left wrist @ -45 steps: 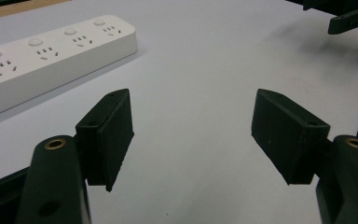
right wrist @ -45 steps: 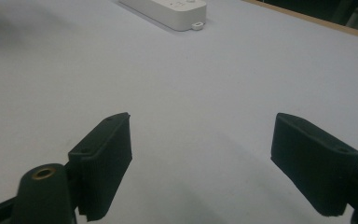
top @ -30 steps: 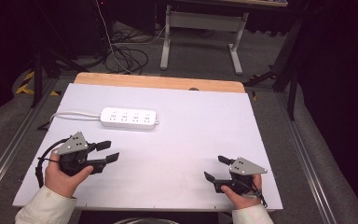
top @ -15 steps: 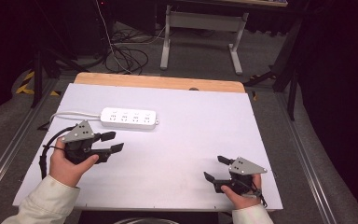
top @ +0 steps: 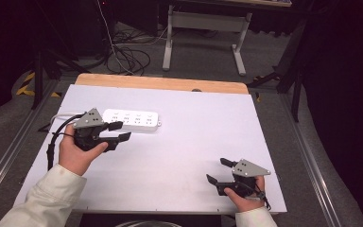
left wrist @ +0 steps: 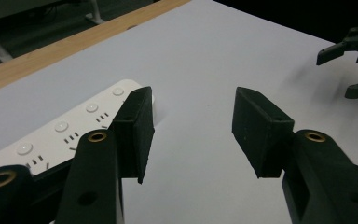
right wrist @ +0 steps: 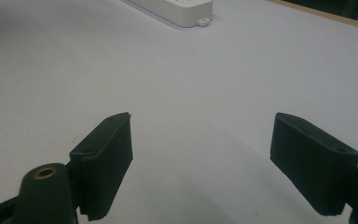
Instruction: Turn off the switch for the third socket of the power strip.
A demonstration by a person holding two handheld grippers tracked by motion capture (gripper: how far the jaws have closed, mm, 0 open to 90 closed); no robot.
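Note:
A white power strip lies on the left part of the white tabletop, its white cable running off to the left. My left gripper hovers just in front of the strip's right end, open with nothing between its jaws. In the left gripper view the power strip sits beside and behind the left jaw, and the left gripper points past the strip's end at bare table. My right gripper rests near the front right corner, open and empty. The right gripper faces the far-off power strip.
A wooden strip borders the table's far edge. Beyond it are a metal stand's legs and loose cables on the floor. The right gripper appears far off in the left gripper view. Black cable trails from the left gripper.
The left hand has carried its gripper up and away from the front edge, toward the power strip's right end. The right hand and gripper have stayed where they were.

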